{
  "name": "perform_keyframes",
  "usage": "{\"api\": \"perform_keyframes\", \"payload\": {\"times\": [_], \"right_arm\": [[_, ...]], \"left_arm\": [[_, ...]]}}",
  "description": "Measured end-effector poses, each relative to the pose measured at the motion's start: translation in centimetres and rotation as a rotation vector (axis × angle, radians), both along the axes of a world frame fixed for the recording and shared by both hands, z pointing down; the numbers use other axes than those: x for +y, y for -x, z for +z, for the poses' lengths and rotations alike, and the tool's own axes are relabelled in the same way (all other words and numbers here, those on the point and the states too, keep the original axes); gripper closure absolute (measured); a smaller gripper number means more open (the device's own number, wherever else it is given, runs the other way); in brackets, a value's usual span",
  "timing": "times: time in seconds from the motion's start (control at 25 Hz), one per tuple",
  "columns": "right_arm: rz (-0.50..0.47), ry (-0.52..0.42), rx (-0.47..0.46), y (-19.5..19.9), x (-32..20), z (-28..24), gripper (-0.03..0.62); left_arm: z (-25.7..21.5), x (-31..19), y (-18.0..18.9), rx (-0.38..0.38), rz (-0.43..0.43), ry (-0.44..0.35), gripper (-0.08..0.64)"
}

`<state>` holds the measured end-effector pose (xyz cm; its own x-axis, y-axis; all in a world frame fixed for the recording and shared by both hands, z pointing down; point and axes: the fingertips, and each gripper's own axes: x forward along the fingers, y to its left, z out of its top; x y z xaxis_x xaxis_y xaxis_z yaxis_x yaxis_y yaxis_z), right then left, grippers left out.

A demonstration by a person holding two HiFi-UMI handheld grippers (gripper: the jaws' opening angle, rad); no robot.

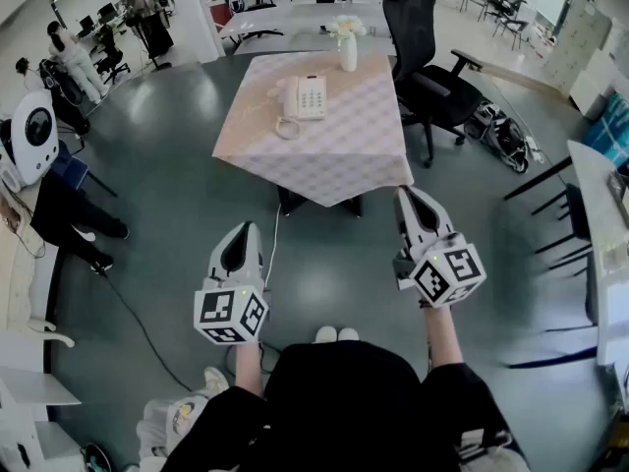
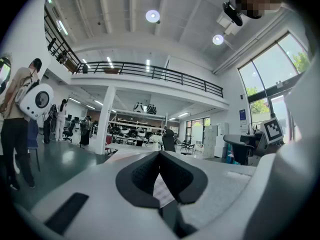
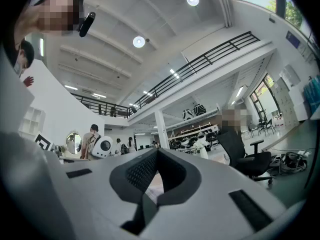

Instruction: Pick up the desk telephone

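A cream desk telephone (image 1: 304,97) with its handset on the cradle and a coiled cord lies on a small table (image 1: 364,160) under a pale checked cloth, a good way ahead of me in the head view. Both grippers hang in the air over the floor, short of the table's near corner. My left gripper (image 1: 246,228) is shut and holds nothing. My right gripper (image 1: 405,197) is shut too, also with nothing in it, its tip close to the cloth's front right edge. In both gripper views the black pads (image 2: 160,176) (image 3: 156,176) meet, and the phone does not show.
A white vase with flowers (image 1: 348,45) stands at the table's far edge. A black office chair (image 1: 429,67) sits right of the table. A cable (image 1: 147,327) runs across the grey floor at left. A person stands at far left, and desks line the right side.
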<state>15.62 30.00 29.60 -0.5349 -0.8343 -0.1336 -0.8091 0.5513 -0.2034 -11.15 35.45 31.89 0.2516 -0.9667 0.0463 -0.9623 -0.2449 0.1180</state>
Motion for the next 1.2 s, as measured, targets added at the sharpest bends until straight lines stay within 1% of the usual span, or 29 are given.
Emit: {"api": "perform_keyframes", "payload": {"times": [0.6, 0.88, 1.08, 1.2], "right_arm": [[0.006, 0.037, -0.021, -1.4, -1.5, 0.9, 0.6], [0.003, 0.05, -0.036, -2.4, -2.8, 2.2, 0.6], [-0.014, 0.062, -0.048, -2.3, -3.9, 2.9, 0.6], [-0.018, 0.07, -0.051, -1.9, -5.3, 3.5, 0.6]], "left_arm": [[0.5, -1.3, -0.9, 0.014, -0.018, 0.022, 0.561], [1.6, -1.9, -1.8, 0.015, -0.027, 0.028, 0.561], [2.6, -2.4, -2.1, 0.021, -0.046, 0.043, 0.561], [3.2, -3.7, -1.9, 0.024, -0.049, 0.054, 0.561]]}}
